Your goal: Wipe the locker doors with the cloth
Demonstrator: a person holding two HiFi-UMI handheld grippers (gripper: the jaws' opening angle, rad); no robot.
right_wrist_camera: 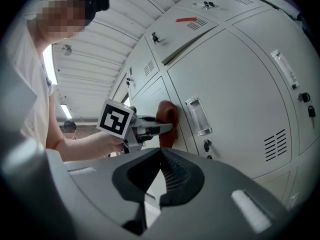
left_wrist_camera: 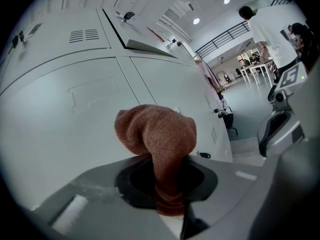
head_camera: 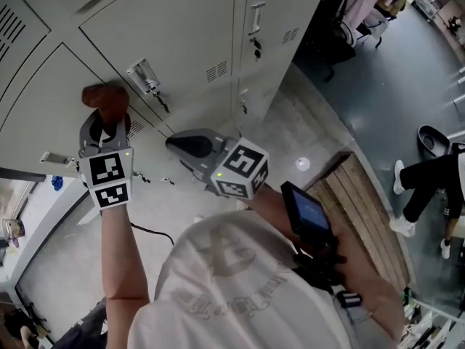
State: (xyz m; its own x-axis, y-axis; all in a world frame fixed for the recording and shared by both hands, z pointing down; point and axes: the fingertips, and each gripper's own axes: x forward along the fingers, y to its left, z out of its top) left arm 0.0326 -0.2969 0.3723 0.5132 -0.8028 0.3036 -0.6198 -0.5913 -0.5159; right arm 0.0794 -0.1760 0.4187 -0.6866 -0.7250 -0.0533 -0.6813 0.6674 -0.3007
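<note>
Gripping the cloth (left_wrist_camera: 157,144) is the left gripper (head_camera: 105,122). Its jaws are clamped on the lower part of the brown fabric, and a bunched wad stands out beyond the tips.

Position of cloth: the wad sits against the face of a grey locker door (head_camera: 43,100), just to the left of that door's handle (head_camera: 144,77) in the head view. The right gripper view shows the wad meeting the door panel beside the handle. Contact looks firm, though the exact pressure cannot be judged.

Key relation: the cloth lies straight ahead of the left gripper's tips. Its long axis runs from the jaws toward the door, so the wad is the only part that meets the surface. In my judgement, any wiping stroke turns on sliding this gripper along the panel while keeping the wad end-on to it. The handle on the right is the nearest obstacle.

Right gripper (right_wrist_camera: 160,156): jaws drawn together with nothing between them. In the head view it is lower and to the right of the cloth, apart from it, with its tips aimed toward the lockers. The left gripper is therefore the working one.

Surroundings: further locker doors with vent slots (head_camera: 216,71) stand to the right. A wooden bench (head_camera: 363,209) runs along the floor below.

Assessment: wiping appears under way on this door, and most of the panel's area lies outside the wad's present spot.
</note>
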